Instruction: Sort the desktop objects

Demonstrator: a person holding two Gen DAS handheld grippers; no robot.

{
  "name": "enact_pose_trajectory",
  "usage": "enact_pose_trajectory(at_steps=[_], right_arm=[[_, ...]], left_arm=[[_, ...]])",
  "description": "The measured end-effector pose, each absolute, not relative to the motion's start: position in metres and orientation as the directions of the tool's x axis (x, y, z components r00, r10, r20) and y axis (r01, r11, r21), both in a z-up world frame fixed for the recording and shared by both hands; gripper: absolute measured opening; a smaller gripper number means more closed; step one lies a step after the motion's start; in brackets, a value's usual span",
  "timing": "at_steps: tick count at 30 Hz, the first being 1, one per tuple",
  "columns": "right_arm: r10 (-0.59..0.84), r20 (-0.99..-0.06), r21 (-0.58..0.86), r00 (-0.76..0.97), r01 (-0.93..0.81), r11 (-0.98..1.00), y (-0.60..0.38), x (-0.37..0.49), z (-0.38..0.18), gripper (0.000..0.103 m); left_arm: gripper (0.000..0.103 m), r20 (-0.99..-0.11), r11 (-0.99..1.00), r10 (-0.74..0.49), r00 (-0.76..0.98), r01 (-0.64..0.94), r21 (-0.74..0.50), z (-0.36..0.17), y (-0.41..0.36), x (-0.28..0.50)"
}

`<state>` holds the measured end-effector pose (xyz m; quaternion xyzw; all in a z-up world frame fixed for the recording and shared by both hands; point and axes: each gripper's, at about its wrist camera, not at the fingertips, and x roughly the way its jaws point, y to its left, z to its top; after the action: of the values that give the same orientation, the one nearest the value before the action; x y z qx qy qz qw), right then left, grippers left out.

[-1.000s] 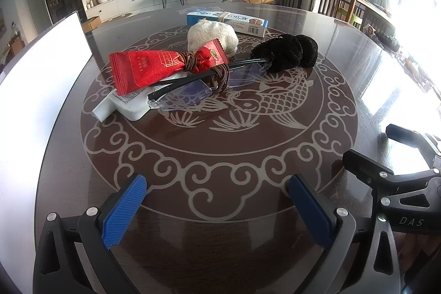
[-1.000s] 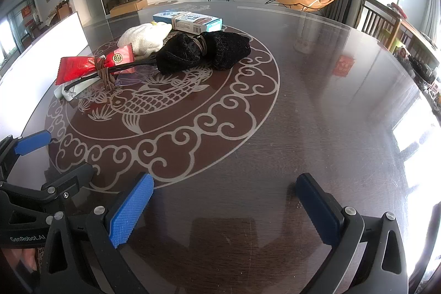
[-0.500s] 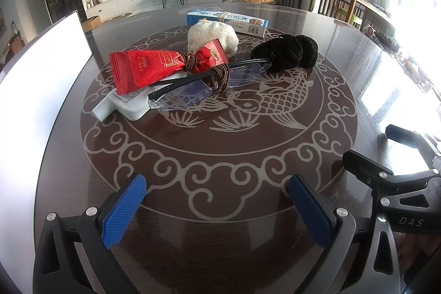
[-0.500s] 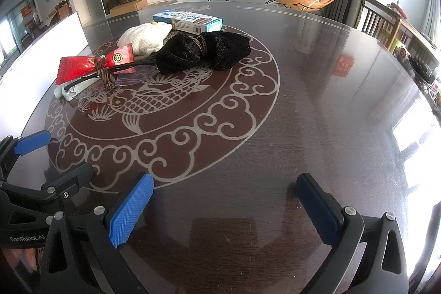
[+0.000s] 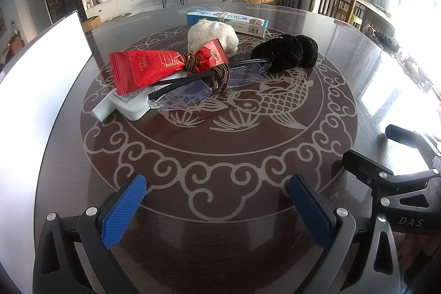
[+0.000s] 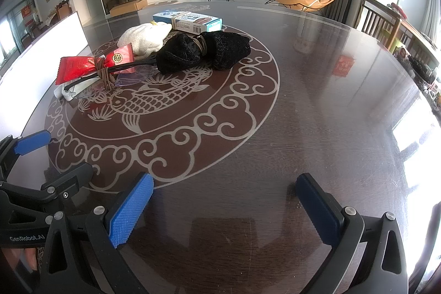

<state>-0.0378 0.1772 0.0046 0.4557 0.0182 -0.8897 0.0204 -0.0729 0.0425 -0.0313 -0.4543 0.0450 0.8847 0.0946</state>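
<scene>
Across the dark round worktop [image 5: 358,79] I see the clutter bunched ahead and left of centre, well apart from both tongs, so my left tongs [image 5: 220,208] sit nearer than my right tongs [image 6: 226,211]; both are spread wide, holding nothing. Counting down in size: one blue-white box [image 5: 228,21], one black fuzzy bundle [image 5: 286,53], one cream pouch [image 5: 213,39], one red packet [image 5: 146,69], one white tube [image 5: 121,106]. One pair of glasses [image 5: 201,86] lies with its long axis running left to right across my reach.

Glossy dark table [image 5: 220,252]; crinkly foil packet [image 5: 146,66]; fuzzy black cloth [image 5: 286,53].
</scene>
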Motion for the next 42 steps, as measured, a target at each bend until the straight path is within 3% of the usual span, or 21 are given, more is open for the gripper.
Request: enact_pose_trajectory(at_steps=[22,27,33,38,42], right_arm=[[-0.019,-0.811,-0.014,-0.584,0.051,-0.999,0.177,-0.038,0.004,0.103],[-0.019,-0.811,-0.014,-0.584,0.051,-0.999,0.177,-0.037,0.004,0.103],[-0.018,-0.811,-0.014,-0.584,0.051,-0.999,0.177,-0.037,0.004,0.103],[-0.018,-0.811,-0.014,-0.584,0.050,-0.999,0.177,-0.037,0.004,0.103],[-0.018,-0.811,-0.014,-0.584,0.050,-0.999,0.177,-0.037,0.004,0.103]], left_arm=[[0.103,-0.811,-0.978,0.128,-0.570,-0.207,-0.009,-0.032,0.042,-0.072],[0.103,-0.742,-0.972,0.233,-0.628,-0.177,-0.155,-0.016,0.010,-0.064],[0.103,-0.705,-0.979,0.144,-0.695,0.005,-0.205,0.019,-0.041,-0.104],[0.103,-0.741,-0.995,-0.016,-0.672,0.084,-0.055,0.029,-0.042,-0.169],[0.103,-0.788,-0.998,-0.058,-0.612,0.038,0.044,0.004,-0.029,-0.195]])
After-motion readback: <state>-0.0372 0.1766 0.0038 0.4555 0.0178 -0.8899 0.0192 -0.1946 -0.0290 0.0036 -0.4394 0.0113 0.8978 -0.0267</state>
